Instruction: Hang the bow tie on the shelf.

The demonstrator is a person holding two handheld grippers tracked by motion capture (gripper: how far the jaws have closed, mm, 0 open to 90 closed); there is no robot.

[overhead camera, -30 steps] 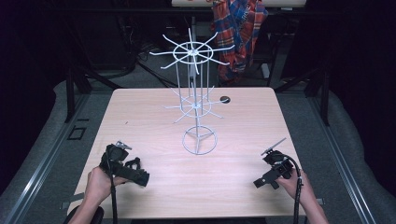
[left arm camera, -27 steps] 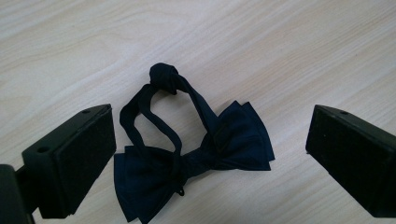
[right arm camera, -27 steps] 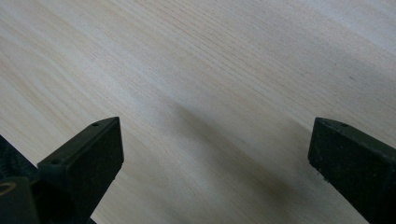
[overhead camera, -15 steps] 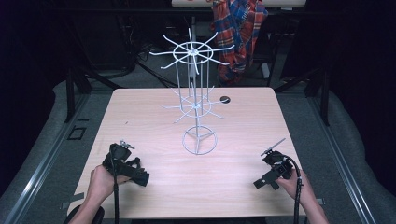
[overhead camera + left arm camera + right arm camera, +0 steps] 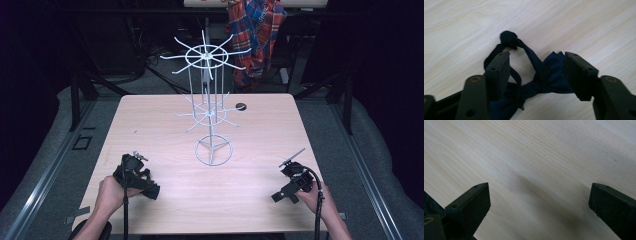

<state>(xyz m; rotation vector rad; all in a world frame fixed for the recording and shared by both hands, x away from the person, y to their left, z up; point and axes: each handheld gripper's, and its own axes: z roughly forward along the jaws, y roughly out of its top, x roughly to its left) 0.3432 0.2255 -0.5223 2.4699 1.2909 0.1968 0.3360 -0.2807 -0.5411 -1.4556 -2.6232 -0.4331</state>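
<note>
Lower left of high view: left gripper [image 5: 142, 184] low over wooden table [image 5: 260, 125], dark navy bow tie [image 5: 151, 191] at its tip. In left gripper view, jaws part open, straddling bow tie [image 5: 541, 75]; bow between pads, strap loop and knot running toward upper left of frame. No grip yet, apparently.

Centre: white wire display stand [image 5: 209, 107], hooks bare, well apart from tie.

Lower right: right gripper [image 5: 286, 191] jaws wide apart, nothing held. Left gripper nearer by far.
</note>
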